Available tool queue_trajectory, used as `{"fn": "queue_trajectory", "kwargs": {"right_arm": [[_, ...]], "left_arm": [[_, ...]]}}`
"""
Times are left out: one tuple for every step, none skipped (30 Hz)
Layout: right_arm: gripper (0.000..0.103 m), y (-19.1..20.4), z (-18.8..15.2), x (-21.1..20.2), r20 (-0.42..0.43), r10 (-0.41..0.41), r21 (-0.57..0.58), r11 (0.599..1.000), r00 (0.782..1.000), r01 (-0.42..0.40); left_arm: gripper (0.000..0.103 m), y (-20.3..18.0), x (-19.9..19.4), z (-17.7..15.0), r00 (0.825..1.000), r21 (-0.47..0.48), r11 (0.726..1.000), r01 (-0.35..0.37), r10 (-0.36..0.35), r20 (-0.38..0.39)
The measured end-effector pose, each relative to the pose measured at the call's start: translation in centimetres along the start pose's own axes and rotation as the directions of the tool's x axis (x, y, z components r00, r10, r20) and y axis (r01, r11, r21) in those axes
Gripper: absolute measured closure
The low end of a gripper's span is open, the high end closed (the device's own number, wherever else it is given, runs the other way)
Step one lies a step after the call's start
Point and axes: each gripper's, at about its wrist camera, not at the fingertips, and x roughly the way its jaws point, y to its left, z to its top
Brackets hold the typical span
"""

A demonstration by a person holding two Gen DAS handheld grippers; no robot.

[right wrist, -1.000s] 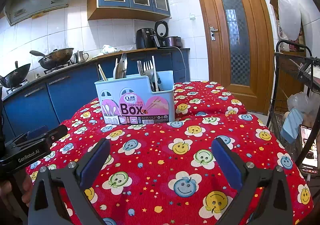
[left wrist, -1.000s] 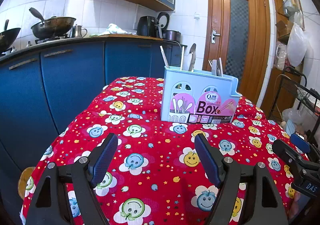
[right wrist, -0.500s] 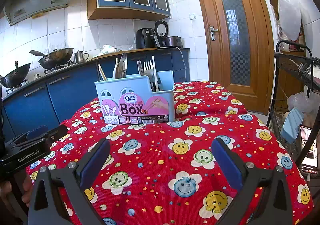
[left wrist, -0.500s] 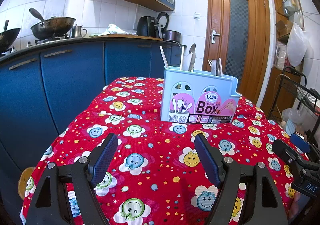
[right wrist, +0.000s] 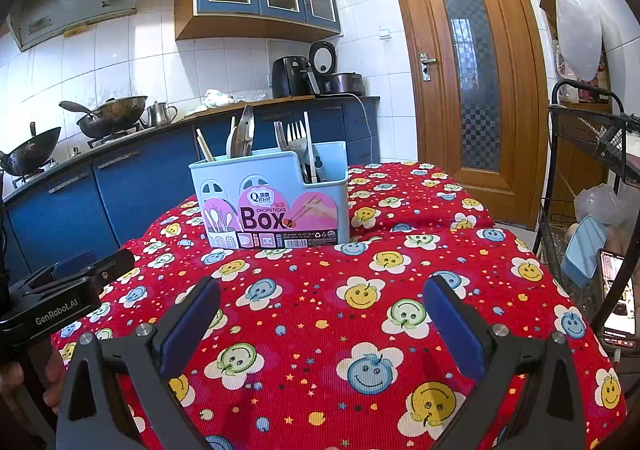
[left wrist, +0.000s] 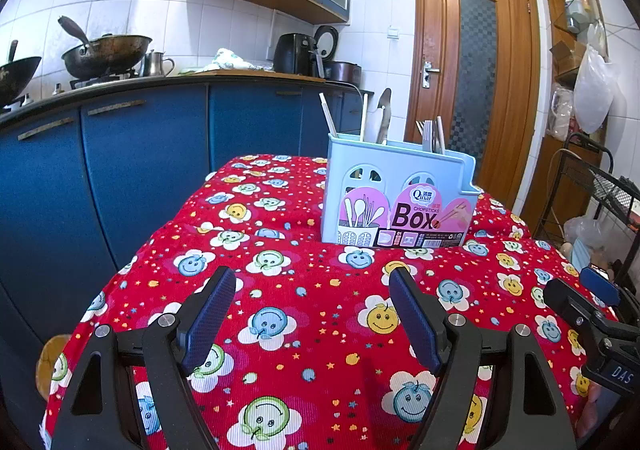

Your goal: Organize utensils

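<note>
Utensils [right wrist: 290, 137] stand upright in the box [right wrist: 272, 201] on the red cloth [right wrist: 360, 270]. We hold our left gripper [left wrist: 310, 314] and right gripper [right wrist: 322, 318] spread wide and empty, well short of the box.

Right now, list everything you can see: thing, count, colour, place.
utensil box: one, pale blue with pink label, upright on the table, far side.
forks: several, silver, standing in the box's right compartment.
chopsticks: a few, pale, standing in the box's left part.
tablecloth: one, red with smiley flowers, covering the table.
woks: two, dark, on the stove at left.
kettle: one, steel, beside the woks.
door: one, brown wood, closed, behind the table.
left tongs: open, empty, above the cloth.
right tongs: open, empty, above the cloth.
</note>
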Motion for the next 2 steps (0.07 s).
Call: {"fn": "queue_trajectory", "kwargs": {"right_arm": [[0.0, 0.0, -0.01, 0.03, 0.0, 0.0, 0.0, 1.0, 1.0, 0.0], [0.0, 0.0, 0.01, -0.02, 0.0, 0.0, 0.0, 1.0, 1.0, 0.0]], "left_arm": [[0.023, 0.0, 0.0, 0.01, 1.0, 0.0, 1.0, 0.0, 0.0, 0.0], [0.023, 0.0, 0.0, 0.0, 1.0, 0.0, 1.0, 0.0, 0.0, 0.0]]}}
